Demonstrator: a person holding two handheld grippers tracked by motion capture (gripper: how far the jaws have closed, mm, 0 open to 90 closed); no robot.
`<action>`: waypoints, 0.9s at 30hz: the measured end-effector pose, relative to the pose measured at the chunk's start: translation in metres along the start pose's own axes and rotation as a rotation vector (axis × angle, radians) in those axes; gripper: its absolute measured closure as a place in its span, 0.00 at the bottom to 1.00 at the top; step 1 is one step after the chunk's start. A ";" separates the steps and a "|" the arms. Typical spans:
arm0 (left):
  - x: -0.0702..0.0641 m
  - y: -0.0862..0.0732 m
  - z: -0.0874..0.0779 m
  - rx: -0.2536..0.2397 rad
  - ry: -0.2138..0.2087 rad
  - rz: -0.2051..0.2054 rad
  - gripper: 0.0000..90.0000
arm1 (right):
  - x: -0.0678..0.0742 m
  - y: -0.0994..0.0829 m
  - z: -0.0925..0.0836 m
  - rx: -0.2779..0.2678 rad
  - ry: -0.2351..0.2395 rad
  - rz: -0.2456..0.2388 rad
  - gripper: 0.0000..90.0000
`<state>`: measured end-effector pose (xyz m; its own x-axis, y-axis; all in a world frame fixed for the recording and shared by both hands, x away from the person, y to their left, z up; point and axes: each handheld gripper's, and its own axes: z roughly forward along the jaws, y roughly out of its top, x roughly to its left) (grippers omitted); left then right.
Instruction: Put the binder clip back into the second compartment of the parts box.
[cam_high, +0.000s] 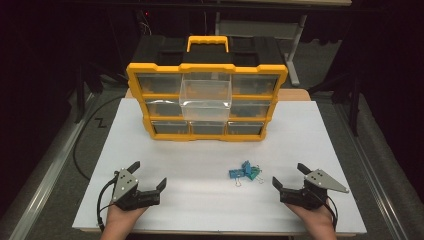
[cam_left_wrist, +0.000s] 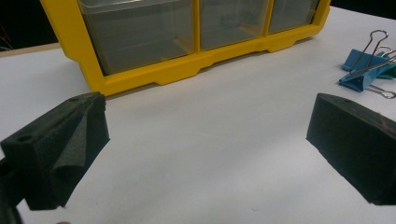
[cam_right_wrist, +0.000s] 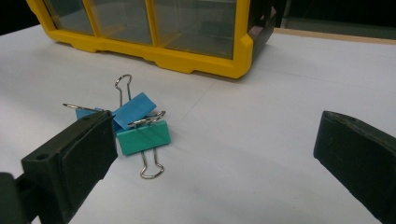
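High view, binder clips (cam_high: 245, 173) between both wide-spread grippers, nearer right gripper (cam_high: 291, 176)

Binder clips (cam_high: 245, 173) before drawer organizer (cam_high: 207, 100)

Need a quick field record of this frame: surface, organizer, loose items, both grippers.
surface: white tabletop
organizer: yellow drawer cabinet standing at the far side, black carry handle section on top
drawer: one clear drawer in the middle column pulled out toward the person
loose items: small pile of binder clips, blue and teal, on the table right of centre
left gripper: open, empty, resting low on the table
right gripper: open, empty, clips just to its left
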<state>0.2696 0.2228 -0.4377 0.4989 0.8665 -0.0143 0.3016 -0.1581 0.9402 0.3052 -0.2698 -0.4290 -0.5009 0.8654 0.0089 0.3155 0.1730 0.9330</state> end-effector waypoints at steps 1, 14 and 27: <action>0.000 0.000 0.000 0.002 0.001 0.001 0.01 | 0.001 0.000 0.001 0.003 -0.009 -0.002 0.00; 0.002 0.000 0.001 0.006 0.006 0.005 0.00 | 0.004 0.001 0.009 0.000 -0.009 -0.008 0.00; -0.001 0.000 0.002 0.009 -0.002 0.023 0.00 | 0.000 0.003 0.010 0.049 -0.038 -0.001 0.00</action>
<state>0.2710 0.2209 -0.4386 0.5074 0.8617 0.0063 0.2972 -0.1819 0.9373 0.3142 -0.2650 -0.4295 -0.4709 0.8822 -0.0063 0.3550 0.1960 0.9141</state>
